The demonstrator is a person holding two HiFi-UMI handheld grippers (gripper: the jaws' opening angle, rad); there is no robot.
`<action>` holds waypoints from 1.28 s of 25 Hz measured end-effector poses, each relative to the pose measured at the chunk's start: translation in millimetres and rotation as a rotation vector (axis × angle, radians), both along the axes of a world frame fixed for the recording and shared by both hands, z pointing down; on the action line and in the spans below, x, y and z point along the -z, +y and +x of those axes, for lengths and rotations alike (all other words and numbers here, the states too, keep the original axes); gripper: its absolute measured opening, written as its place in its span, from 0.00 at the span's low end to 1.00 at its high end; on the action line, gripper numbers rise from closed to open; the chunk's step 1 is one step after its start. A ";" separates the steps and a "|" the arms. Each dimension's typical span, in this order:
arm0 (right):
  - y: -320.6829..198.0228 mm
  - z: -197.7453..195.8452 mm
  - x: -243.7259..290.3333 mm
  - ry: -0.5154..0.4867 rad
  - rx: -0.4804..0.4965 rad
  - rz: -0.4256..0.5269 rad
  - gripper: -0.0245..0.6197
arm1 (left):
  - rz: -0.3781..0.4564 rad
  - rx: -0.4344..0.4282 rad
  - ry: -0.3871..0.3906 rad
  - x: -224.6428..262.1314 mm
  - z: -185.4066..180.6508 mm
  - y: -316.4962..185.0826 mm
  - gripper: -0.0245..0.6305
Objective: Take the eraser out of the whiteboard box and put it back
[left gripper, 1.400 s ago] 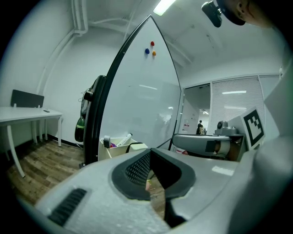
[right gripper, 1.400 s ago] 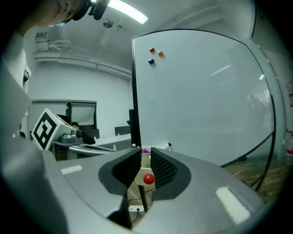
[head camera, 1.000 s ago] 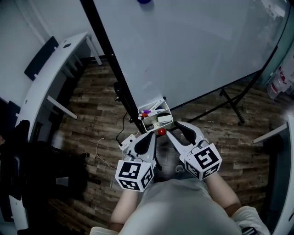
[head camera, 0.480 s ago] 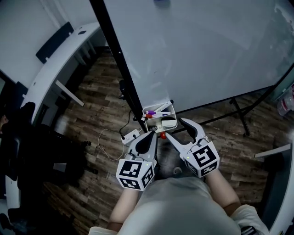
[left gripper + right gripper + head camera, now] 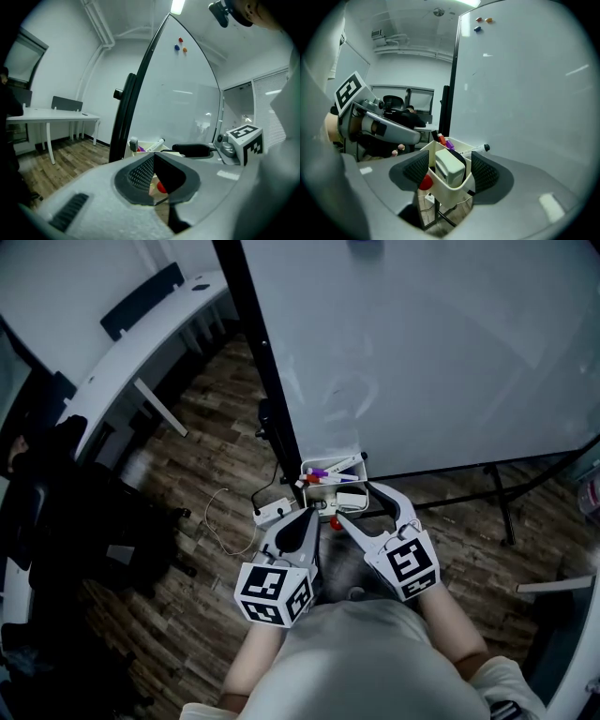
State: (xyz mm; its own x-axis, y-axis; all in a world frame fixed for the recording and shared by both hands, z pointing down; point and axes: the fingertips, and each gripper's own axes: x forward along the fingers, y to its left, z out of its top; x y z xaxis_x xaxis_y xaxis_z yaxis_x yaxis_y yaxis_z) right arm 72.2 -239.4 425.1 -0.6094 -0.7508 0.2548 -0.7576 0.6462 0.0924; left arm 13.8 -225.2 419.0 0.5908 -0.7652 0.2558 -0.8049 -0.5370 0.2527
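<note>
Right claw (image 5: 449,171) is opening, its jaws spread either side of the whiteboard box (image 5: 446,192) without pressing it; the white eraser (image 5: 451,165) sits inside this box, at the lower left corner of the whiteboard (image 5: 422,352). Left claw (image 5: 153,175) is pressed together, empty, just beside the box

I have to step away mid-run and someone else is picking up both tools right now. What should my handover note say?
Left tool: shut, empty, tip just short of the whiteboard box.
Right tool: jaws opening wide, one pad on each side of the box's near end, not pressing, holding nothing.
Eraser: lying inside the box at its near end. The markers are at the far end.
Done: it is not clear whether the eraser has been out already. It is in the box now.
Left: if it has not been out, probably grip it with the right tool, lift it out and put it back. Otherwise just back away.
</note>
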 end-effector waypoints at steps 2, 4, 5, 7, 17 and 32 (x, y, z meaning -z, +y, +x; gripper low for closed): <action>-1.9 -0.2 -3.4 0.008 0.019 -0.001 0.48 | -0.005 0.022 0.003 -2.1 -0.7 -0.9 0.05; -3.1 0.1 -4.6 0.011 0.037 -0.002 0.48 | -0.005 0.040 0.003 -2.2 0.0 -1.9 0.05; -3.5 0.1 -4.9 0.013 0.045 -0.002 0.48 | -0.005 0.049 0.003 -1.7 0.4 -2.3 0.05; -4.4 -0.4 -5.6 0.023 0.061 0.003 0.47 | -0.001 0.066 0.005 -1.0 0.6 -3.6 0.05; -6.2 -4.3 -7.7 0.027 0.113 0.018 0.36 | 0.011 0.130 0.014 1.2 0.6 -6.7 0.05; -4.7 -4.4 -1.8 0.019 0.117 0.031 0.34 | 0.008 0.144 0.016 0.7 2.4 -3.2 0.05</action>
